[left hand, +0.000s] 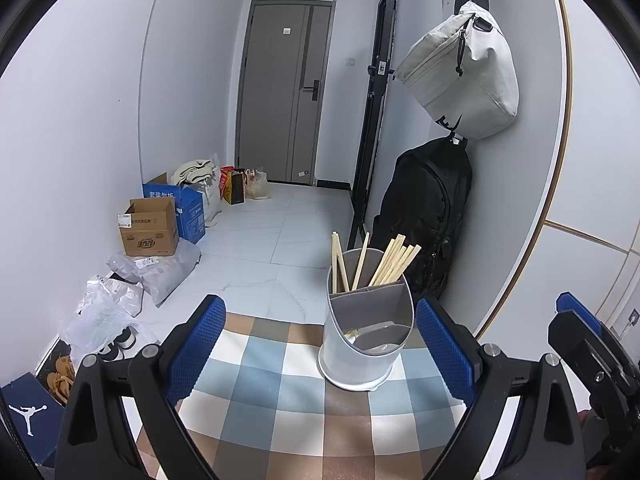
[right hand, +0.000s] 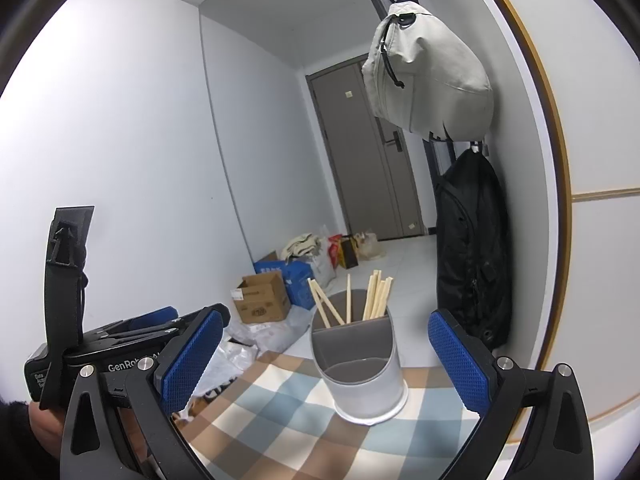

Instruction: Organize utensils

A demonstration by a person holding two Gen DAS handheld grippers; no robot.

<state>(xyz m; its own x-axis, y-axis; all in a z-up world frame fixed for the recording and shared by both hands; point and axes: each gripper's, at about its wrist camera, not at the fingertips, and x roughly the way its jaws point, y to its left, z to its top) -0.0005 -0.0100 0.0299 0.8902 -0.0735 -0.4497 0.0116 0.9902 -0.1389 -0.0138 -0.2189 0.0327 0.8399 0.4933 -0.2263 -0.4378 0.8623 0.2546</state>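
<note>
Both tools spread wide and empty: left tool [left hand: 320, 344], right tool [right hand: 326, 360]. Utensil holder [left hand: 366, 344] stands on the checkered counter [left hand: 272, 392] at 12 o'clock, chopsticks [left hand: 390, 258] upright in its rear compartment

Wrist views: both face the hallway door [left hand: 286, 92], close above the checked tablecloth [left hand: 256, 392]; shared centre, utensil holder [right hand: 360, 372].

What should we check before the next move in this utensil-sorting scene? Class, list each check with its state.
1. Left gripper open and holding nothing: ok.
2. Right gripper open and holding nothing: ok.
3. Utensil holder upright on the checked cloth: ok.
4. Chopsticks all in the rear compartment: ok.
5. Front compartment free of utensils: cannot tell; something pale lies low inside.
6. Loose utensils left on the cloth: none visible, ok.
</note>
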